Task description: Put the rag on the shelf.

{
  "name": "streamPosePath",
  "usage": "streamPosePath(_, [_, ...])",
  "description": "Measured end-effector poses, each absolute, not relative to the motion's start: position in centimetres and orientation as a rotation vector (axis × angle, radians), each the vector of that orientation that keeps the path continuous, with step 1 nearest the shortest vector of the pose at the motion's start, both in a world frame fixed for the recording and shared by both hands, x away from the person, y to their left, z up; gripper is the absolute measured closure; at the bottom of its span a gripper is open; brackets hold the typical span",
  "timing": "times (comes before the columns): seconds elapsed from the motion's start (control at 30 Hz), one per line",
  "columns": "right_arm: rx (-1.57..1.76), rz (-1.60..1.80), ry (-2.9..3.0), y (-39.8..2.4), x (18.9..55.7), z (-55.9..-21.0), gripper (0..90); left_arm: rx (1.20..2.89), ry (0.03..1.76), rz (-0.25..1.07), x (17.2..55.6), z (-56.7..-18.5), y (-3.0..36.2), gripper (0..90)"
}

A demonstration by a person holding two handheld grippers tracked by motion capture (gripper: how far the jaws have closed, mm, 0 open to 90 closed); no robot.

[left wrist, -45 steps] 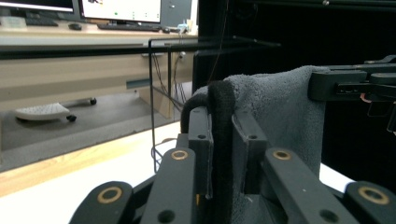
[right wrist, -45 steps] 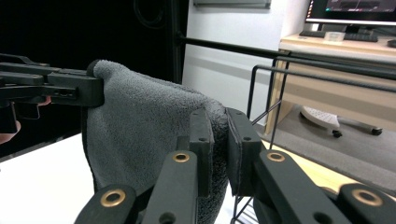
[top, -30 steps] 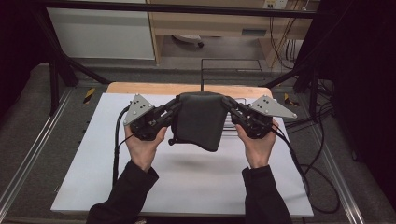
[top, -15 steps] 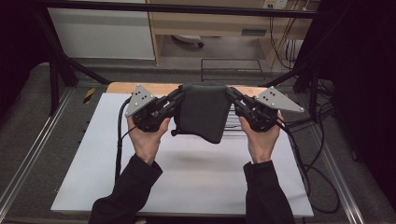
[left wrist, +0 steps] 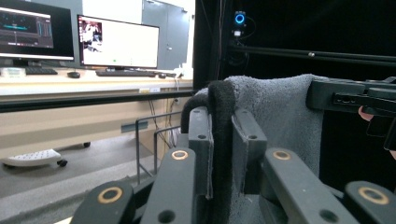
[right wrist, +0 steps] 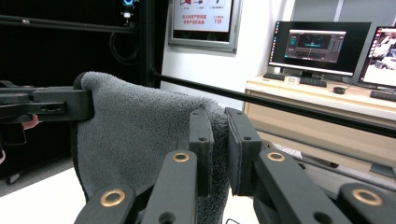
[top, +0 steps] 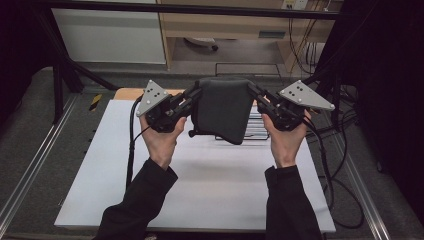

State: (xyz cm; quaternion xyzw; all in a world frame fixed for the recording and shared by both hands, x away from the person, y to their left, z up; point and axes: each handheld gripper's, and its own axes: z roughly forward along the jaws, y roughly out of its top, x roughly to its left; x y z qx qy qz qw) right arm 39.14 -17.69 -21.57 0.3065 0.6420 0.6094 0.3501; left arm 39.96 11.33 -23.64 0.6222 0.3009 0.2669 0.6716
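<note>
A dark grey towel hangs folded in the air over the far half of the white table. My left gripper is shut on its upper left corner and my right gripper is shut on its upper right corner. In the left gripper view the towel's edge is pinched between the two black pads, and the other gripper grips the far corner. The right gripper view has the towel clamped between the pads, with the opposite gripper on the far corner. The towel's lower edge hangs free above the table.
A black wire rack lies on the table behind the towel. Black cables trail from both grippers. A metal frame crosses the far side, and rails run along both sides of the table. Desks with monitors stand beyond.
Both hands have risen and carried the towel up and away from the table. The towel now hangs higher, still stretched between the two grippers.
</note>
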Motion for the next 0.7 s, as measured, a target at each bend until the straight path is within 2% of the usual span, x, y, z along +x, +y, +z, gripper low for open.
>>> streamPosePath(0.47, [0.781,1.579,1.630,-18.3,39.6,-20.6,82.0,1.397,0.663,0.623,40.8,-22.2,10.6,79.5])
streamPosePath(0.7, [0.781,1.599,1.585,-19.0,39.5,-19.9,82.0,1.431,0.625,0.677,40.9,-19.3,9.5,79.7])
